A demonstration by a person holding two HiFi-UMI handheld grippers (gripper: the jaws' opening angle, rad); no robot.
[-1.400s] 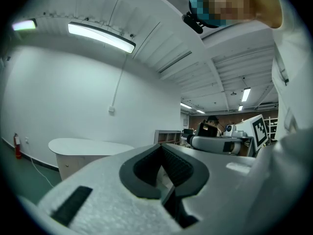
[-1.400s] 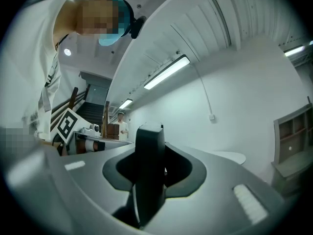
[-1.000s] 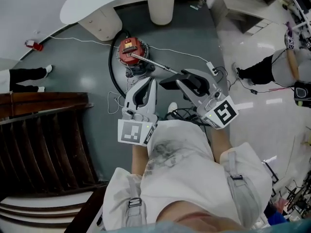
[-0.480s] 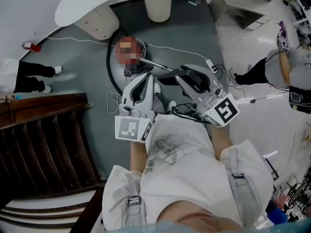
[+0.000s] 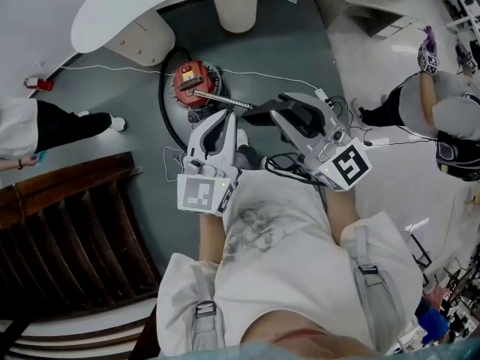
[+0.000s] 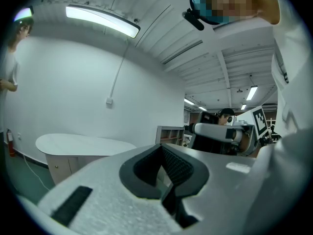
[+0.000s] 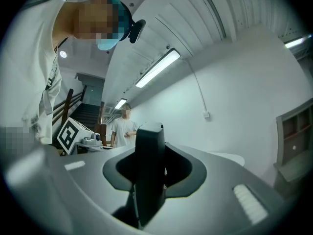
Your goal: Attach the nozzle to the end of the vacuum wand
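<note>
The nozzle (image 5: 259, 117), a flat black piece, is clamped in the right gripper (image 5: 280, 115), whose jaws are closed part-way against its sides. In the head view its long axis runs nearly level across the picture. Its free end points left, toward the red vacuum cleaner (image 5: 191, 85) on the floor. In the right gripper view the same piece stands on end between the jaws and rises above them (its top is cut square). It sits just right of and below the vacuum cleaner in the head view, close to the far end of the silver wand (image 5: 223, 100). The wand slopes off the vacuum cleaner's top, down and to the right. Whether nozzle and wand touch I cannot tell.

The left gripper (image 5: 228, 118) is just below the vacuum cleaner, beside the nozzle's free end. Its jaws are pressed together with nothing between them.

A black hose (image 5: 161, 111) loops off the vacuum cleaner's left side. A thin white cable (image 5: 274, 77) lies to its right and reaches a power strip (image 5: 325, 100). Above the vacuum cleaner stands a curved white table (image 5: 150, 10), and dark wooden stairs (image 5: 67, 231) lie to its lower left. One person (image 5: 67, 122) stands well to its left and another (image 5: 442, 111) well to its right.
</note>
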